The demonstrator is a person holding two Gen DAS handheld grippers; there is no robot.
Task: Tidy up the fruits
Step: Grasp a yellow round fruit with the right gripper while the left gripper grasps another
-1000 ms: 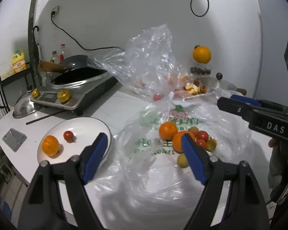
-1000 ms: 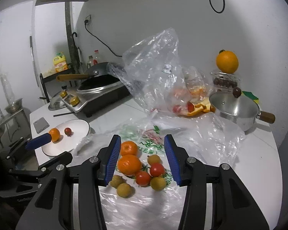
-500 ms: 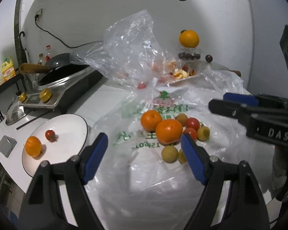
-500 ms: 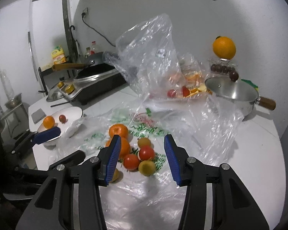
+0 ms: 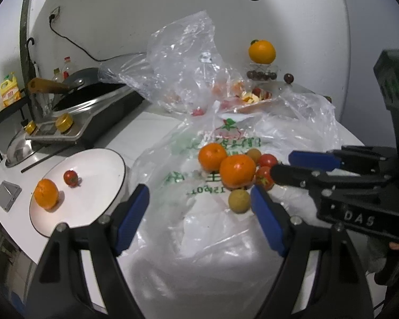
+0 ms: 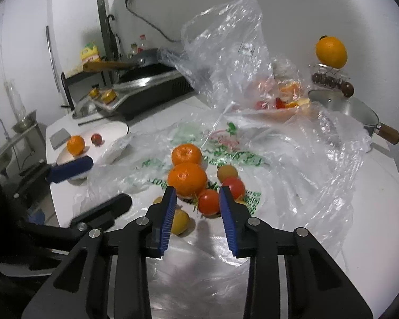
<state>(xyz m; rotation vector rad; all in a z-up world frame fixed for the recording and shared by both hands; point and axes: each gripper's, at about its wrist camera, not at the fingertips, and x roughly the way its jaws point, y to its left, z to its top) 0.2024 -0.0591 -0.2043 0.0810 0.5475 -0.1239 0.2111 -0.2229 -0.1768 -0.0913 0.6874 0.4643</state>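
Right wrist | right gripper point(image 6: 198, 199) closing around round glossy tomato point(image 6: 208, 201) | left gripper point(image 5: 199, 204) wide, empty | crinkled plastic bag point(image 6: 306, 164)

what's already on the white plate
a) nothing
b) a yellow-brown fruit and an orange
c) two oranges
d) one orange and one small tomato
d: the white plate holds one orange and one small red tomato, lying apart from each other; the rest of the fruit lies on the printed plastic bag.
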